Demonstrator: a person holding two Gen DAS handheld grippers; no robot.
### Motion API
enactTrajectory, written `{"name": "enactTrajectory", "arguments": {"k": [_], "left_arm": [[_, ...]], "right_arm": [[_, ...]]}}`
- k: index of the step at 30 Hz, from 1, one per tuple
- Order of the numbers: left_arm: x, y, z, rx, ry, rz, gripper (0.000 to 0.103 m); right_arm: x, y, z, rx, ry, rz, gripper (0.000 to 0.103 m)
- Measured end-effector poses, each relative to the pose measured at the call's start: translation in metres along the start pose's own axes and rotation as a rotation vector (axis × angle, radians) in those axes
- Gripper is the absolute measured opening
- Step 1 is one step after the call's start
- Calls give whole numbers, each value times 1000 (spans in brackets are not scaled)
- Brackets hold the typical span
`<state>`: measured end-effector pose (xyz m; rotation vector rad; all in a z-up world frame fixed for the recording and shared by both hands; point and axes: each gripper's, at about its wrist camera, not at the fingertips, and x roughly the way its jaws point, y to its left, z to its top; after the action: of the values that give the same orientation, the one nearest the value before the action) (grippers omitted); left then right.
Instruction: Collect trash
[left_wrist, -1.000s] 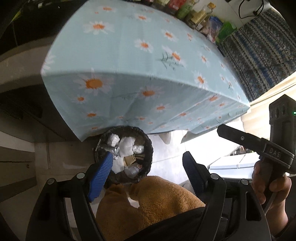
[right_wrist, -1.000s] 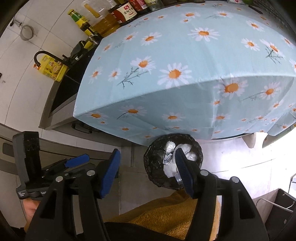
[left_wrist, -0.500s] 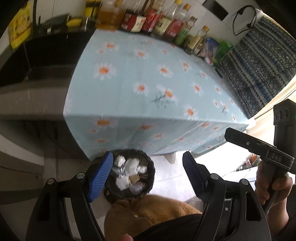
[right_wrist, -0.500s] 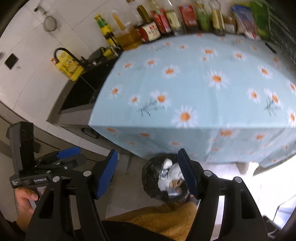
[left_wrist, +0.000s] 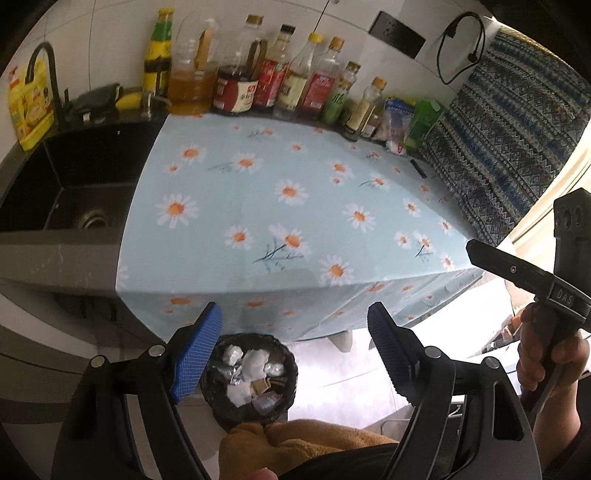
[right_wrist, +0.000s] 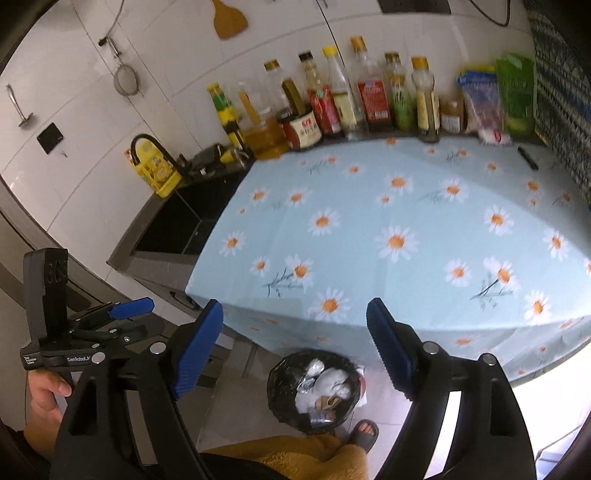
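Note:
A black-lined trash bin (left_wrist: 221, 402) (right_wrist: 280, 398) stands on the floor below the counter's front edge, holding crumpled white paper (left_wrist: 255, 363) (right_wrist: 330, 378), foil and a brown scrap. My left gripper (left_wrist: 291, 345) hangs high above the bin, its blue pads (left_wrist: 195, 356) apart and still opening, nothing between them. My right gripper (right_wrist: 295, 343) is likewise above the bin, jaws opening and empty. The counter carries a light blue daisy cloth (left_wrist: 295, 206) (right_wrist: 406, 236). In each wrist view the other gripper shows at the side, held by a hand (left_wrist: 543, 354) (right_wrist: 44, 398).
A row of sauce and oil bottles (left_wrist: 280, 81) (right_wrist: 332, 103) lines the back wall. A black sink (left_wrist: 62, 192) (right_wrist: 181, 218) with a tap lies left of the cloth. A small black object (right_wrist: 528, 158) lies at the far right. A sandalled foot (right_wrist: 364, 432) stands beside the bin.
Both grippers rose and tilted up, so the counter top and bottles came into view and the bin shrank. Both pairs of jaws spread wider.

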<state>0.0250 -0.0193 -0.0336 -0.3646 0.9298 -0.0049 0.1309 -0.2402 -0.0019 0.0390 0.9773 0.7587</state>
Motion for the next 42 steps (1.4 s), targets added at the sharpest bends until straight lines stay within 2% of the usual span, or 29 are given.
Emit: {"name": "enactTrajectory", "arguments": {"k": [1,2,9,15,22,42], "left_arm": [[-2,-3,1,1,-7,7,91],[-6,-8,4,3,-27,26,95],[-17,-24,13,9,-96,55,96],[-24,-31,19,12,-145,75,96],[-25,-35,28,15,-138,117,96],[-33,-45,31,0,-163,152,96]], "right_arm": [[-6,-2,3,4,-13,-4,85],[-10,-3,3,5,-25,2,88],[-36,-15,11,-33,-88,2,98],[-47,-23,11,-48,-139,-10,98],[-47,-28,16,-40,-160,3,98],[-46,-41,14,-55,-134,-12,98]]}}
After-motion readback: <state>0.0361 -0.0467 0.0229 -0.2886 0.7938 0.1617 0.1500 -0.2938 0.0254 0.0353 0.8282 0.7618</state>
